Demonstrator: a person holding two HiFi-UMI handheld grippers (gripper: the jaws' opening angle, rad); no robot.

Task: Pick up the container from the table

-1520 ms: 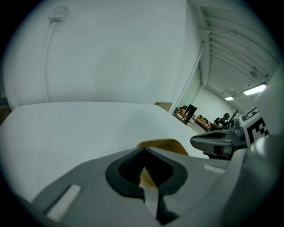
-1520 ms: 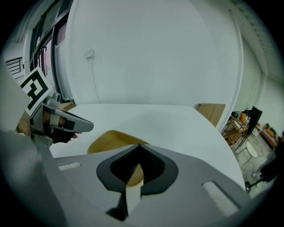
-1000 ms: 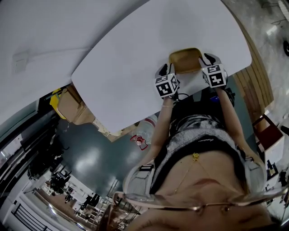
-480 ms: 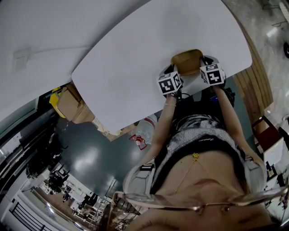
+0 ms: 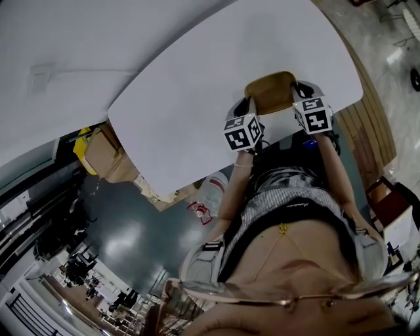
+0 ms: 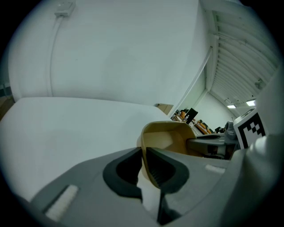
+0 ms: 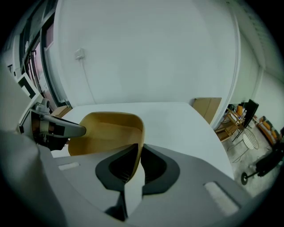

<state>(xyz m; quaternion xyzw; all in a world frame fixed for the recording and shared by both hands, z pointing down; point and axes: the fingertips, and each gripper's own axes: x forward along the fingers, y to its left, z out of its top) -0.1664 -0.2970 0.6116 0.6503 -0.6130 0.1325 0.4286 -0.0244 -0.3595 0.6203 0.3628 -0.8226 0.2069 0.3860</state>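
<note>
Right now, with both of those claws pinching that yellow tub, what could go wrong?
The left gripper and right gripper each clamp only the thin rim of the container, so it might slip out. Held from opposite sides, it could tilt if one side rises faster. It is near the edge of the table, so a drop might miss the table.

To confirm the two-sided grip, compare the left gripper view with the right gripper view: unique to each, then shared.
Left gripper view only: the ribbed ceiling with lit panels. Right gripper view only: the floor with a white wire chair. Both: a claw shut on a wall of the tan rounded plastic container, left claw on one side, right claw on the opposite, plus the white table and a wall socket with its cable.
</note>
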